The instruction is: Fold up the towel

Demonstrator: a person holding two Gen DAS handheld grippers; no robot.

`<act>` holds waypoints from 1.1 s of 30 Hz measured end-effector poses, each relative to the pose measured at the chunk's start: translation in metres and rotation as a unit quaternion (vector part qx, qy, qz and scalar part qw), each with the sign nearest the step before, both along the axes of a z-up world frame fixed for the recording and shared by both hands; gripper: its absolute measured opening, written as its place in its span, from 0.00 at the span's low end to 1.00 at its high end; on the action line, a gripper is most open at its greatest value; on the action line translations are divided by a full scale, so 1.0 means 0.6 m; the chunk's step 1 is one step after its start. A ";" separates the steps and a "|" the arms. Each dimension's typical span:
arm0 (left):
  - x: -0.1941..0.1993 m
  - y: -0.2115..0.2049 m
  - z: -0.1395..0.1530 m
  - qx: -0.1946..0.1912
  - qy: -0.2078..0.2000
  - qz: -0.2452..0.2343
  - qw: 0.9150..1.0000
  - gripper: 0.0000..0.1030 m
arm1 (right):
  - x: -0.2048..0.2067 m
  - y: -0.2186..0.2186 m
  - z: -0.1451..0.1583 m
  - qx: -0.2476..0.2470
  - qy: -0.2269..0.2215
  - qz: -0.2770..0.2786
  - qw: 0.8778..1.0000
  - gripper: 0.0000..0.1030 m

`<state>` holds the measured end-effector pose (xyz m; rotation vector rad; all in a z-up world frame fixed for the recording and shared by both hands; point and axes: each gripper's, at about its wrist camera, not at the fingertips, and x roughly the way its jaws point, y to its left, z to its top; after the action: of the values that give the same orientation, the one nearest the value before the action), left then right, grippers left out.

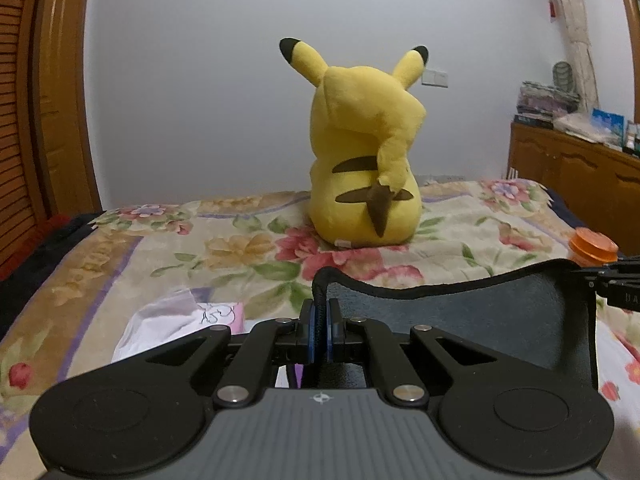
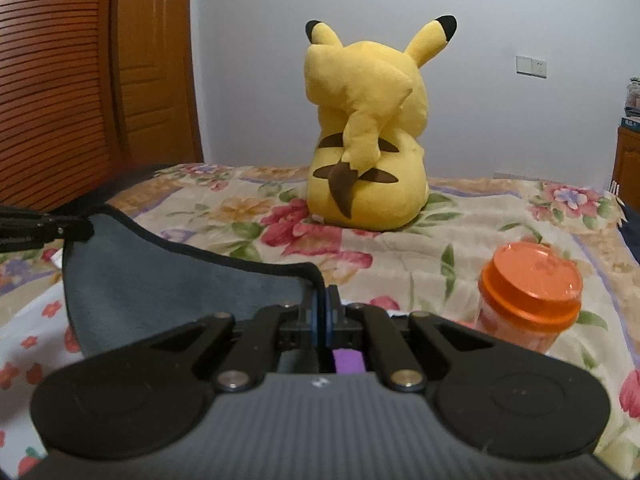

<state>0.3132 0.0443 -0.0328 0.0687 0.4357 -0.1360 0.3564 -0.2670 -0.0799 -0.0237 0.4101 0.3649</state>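
A dark grey towel (image 1: 480,320) with a black stitched edge hangs stretched between my two grippers above the flowered bed cover. My left gripper (image 1: 320,312) is shut on one corner of the towel, the edge rising between its blue pads. My right gripper (image 2: 322,308) is shut on the other corner of the towel (image 2: 160,288). In the left wrist view the right gripper (image 1: 612,280) shows at the far right, holding the towel's top edge. In the right wrist view the left gripper (image 2: 60,226) shows at the far left on the towel's edge.
A yellow Pikachu plush (image 1: 364,152) sits upright on the bed (image 1: 120,248), back turned to me. An orange-lidded jar (image 2: 528,300) stands on the bed at the right. A white and pink cloth (image 1: 176,320) lies at the left. Wooden wardrobe left, cabinet (image 1: 576,184) right.
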 end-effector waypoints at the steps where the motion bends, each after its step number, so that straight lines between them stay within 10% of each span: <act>1: 0.006 -0.002 -0.001 0.001 -0.002 0.001 1.000 0.08 | 0.006 0.000 -0.001 -0.001 -0.003 -0.002 1.000 0.04; 28: 0.130 -0.017 -0.130 0.055 0.050 0.019 0.997 0.12 | 0.117 0.019 -0.108 -0.050 0.039 -0.038 0.997 0.05; 33: 0.129 -0.014 -0.138 0.054 0.060 0.022 0.996 0.22 | 0.121 0.017 -0.112 -0.053 0.047 -0.042 0.997 0.20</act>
<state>0.3908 0.0361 -0.1155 0.1583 0.5644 -0.0739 0.4290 -0.2567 -0.1470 -0.0926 0.5227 0.2607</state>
